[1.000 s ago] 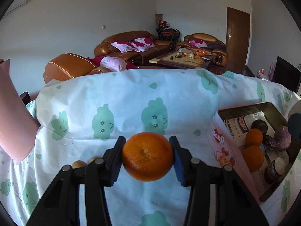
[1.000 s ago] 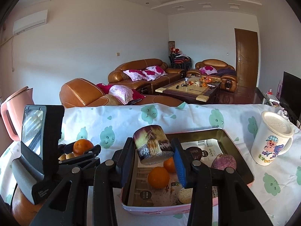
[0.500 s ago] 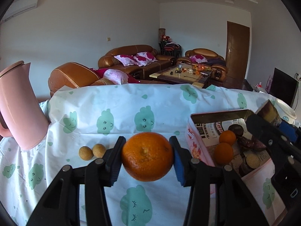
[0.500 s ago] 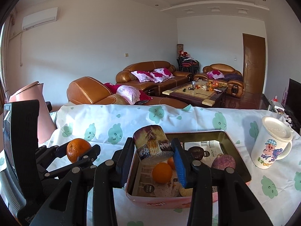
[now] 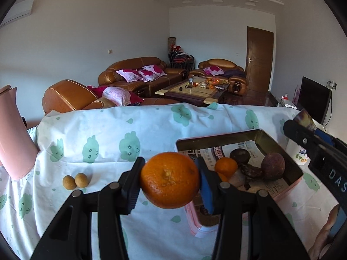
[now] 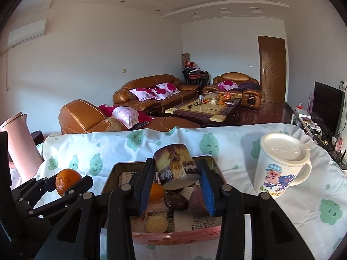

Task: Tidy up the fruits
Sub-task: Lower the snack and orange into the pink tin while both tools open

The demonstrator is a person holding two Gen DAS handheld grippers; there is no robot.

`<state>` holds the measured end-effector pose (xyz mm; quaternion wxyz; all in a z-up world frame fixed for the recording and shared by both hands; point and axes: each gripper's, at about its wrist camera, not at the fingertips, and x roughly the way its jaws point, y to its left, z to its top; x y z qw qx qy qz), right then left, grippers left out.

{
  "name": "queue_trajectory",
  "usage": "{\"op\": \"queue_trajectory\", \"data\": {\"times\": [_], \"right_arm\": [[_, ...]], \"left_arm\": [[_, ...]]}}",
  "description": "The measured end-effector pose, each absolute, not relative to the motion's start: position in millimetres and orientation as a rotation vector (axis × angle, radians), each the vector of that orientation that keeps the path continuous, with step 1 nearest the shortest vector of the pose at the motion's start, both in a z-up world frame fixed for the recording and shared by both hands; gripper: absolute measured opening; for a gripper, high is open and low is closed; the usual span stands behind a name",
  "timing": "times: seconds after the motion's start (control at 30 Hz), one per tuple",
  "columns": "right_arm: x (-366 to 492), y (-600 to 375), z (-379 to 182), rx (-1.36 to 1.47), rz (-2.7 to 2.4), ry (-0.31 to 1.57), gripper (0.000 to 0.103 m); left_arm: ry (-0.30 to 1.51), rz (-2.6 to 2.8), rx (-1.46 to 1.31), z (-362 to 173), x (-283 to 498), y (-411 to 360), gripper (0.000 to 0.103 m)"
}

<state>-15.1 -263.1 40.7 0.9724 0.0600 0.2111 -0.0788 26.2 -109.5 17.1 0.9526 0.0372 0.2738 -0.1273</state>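
The left gripper (image 5: 170,181) is clamping an orange (image 5: 169,179) between its two pads at the lower centre of the left wrist view, and the right gripper (image 6: 176,173) is pinching a short brown cut stalk piece (image 6: 176,166), possibly sugarcane, at the centre of its own view. Over the last second the left gripper has been rising and swinging toward the tin (image 5: 292,164): the tin's opening, a sliver at the right edge a second ago, is now filling the middle right of the left view, and the orange is hanging just left of its near corner. The stalk piece is staying over the tin, which is sitting lower in the right view. I judge both loads are closing in on the tin, with neither released yet.

Counting outward: one orange and one stalk piece are being carried. Inside the tin two smaller oranges (image 5: 226,166) are lying, the second mostly hidden, beside several dark fruits whose number I cannot tell and one round biscuit-like disc (image 6: 156,223). Two small tan fruits (image 5: 76,181) are waiting on the tablecloth (image 5: 108,130) at lower left. One pink jug (image 5: 13,138) is standing at the left edge and one lidded mug (image 6: 279,164) at the right of the right view
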Motion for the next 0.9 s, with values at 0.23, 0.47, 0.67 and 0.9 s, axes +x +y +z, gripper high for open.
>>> {"op": "queue_trajectory", "data": {"times": [0.23,0.47,0.67,0.9], "right_arm": [[-19.1,-295.5,44.7,0.102,-0.279,0.386,0.043],[-8.3,-315.7,37.7,0.117,-0.311,0.422,0.043],[11.6,-310.3,19.5,0.117,-0.251,0.512,0.043],[27.2,-306.0,2.2,0.130,-0.203,0.590,0.043]], "left_arm": [[0.570,-0.305,0.070,16.0,34.7,-134.9,0.049],[0.572,-0.340,0.110,13.1,45.7,-167.1,0.049],[0.604,-0.333,0.118,1.3,54.4,-178.8,0.049],[0.648,-0.326,0.123,-7.2,61.3,-182.6,0.049]]}}
